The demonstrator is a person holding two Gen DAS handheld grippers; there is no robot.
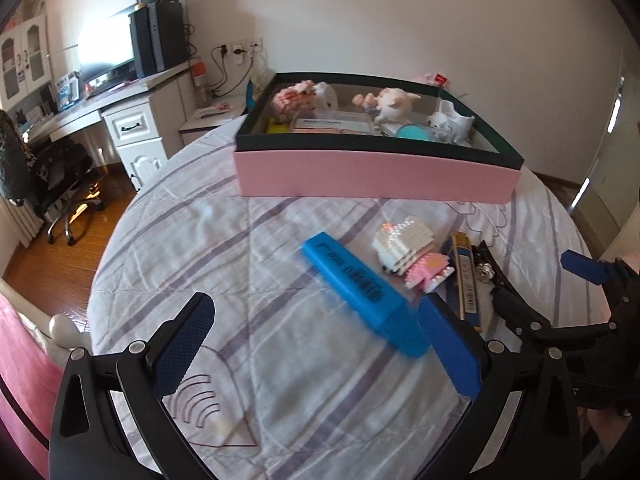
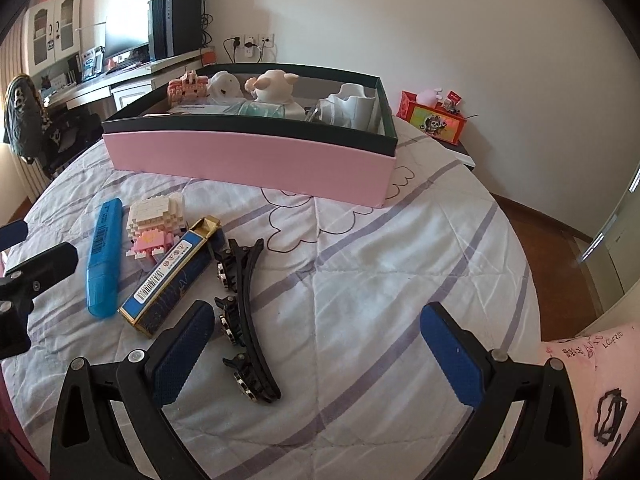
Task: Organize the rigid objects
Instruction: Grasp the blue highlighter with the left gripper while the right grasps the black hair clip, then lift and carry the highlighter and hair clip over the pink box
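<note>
Jaws wide on both grippers; slim blue plastic case (image 1: pixel 362 294) lies loose.

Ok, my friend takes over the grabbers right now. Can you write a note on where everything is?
Left gripper: open, holding nothing, beside the blue case.
Right gripper: open, holding nothing, near the black hair clip.
On the bed: blue case, block figure, dark blue carton, hair clip.
Done: several toys already in the pink box.
Left: those four go in.

Daylight glares off the monitor (image 1: pixel 106 46) at left, the blue case (image 1: pixel 362 296) is motion-blurred, and fisheye edges bend and darken.
</note>
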